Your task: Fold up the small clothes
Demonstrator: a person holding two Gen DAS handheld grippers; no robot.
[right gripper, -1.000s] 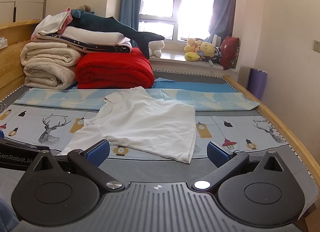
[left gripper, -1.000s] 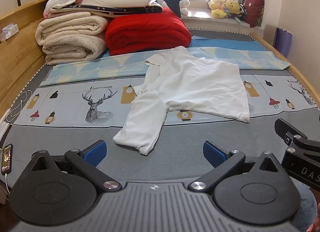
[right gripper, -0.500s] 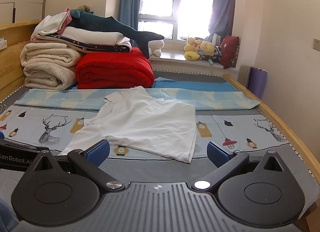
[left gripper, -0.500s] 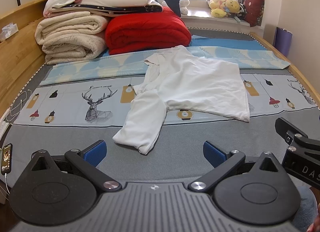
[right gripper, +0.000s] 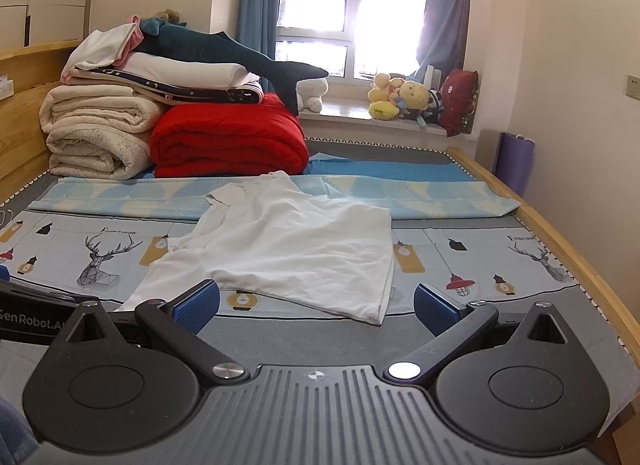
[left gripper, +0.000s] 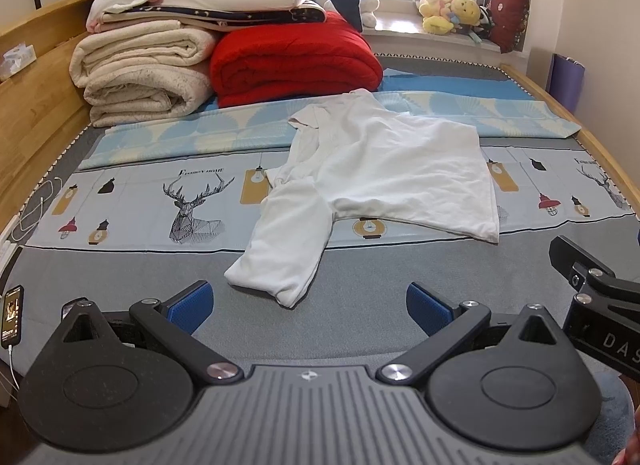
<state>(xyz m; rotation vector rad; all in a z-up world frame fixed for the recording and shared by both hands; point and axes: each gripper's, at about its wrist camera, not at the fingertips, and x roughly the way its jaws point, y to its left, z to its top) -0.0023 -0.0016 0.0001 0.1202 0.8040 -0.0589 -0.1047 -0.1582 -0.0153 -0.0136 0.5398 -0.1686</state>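
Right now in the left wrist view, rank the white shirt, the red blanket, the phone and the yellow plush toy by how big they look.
1. white shirt, largest.
2. red blanket, not far behind; it lies farther back, so its true size is unsure.
3. yellow plush toy, far back on the windowsill.
4. phone, about alike; not ranked against the toy.

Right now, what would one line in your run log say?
stage: before first grasp | white T-shirt: unfolded, rumpled, on bed | left gripper: open, empty | right gripper: open, empty

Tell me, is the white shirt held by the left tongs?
No, the left tongs are open and empty, and the white shirt lies apart from them on the bed.
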